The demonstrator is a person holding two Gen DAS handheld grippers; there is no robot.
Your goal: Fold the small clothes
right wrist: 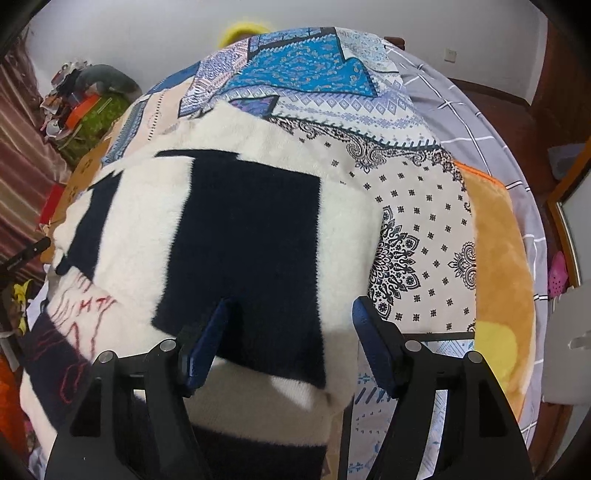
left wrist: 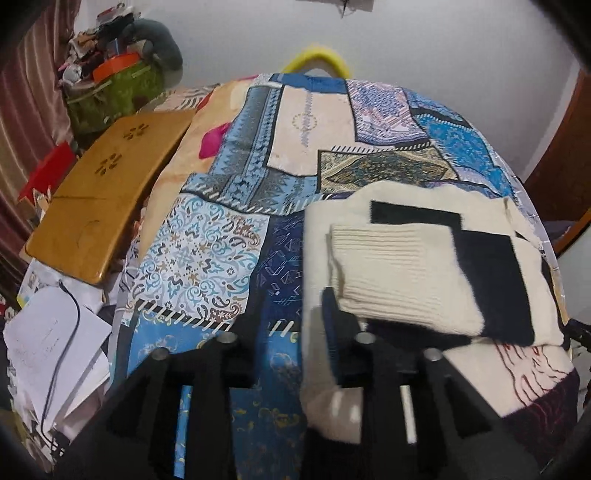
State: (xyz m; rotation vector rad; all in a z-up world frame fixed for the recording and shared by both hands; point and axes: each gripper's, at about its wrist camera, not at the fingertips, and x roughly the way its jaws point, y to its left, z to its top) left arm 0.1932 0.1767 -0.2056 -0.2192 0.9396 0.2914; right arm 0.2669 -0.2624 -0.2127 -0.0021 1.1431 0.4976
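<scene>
Right gripper (right wrist: 291, 317) jaws spread over the sweater (right wrist: 236, 229); left gripper (left wrist: 291, 325) seemingly pinching its edge.

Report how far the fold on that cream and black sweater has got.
Done: the ribbed sleeve lies folded across the sweater on the patchwork sheet. In hand: nothing clearly; the right claw is open over its hem. Left: folding the body, still spread out.

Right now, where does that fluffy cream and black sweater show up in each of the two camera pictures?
Left wrist view: the sweater lies right of centre, folded, on the patchwork sheet.
Right wrist view: the sweater fills the centre and left.
Shared landmark: the yellow hoop beyond the bed's far edge.
</scene>
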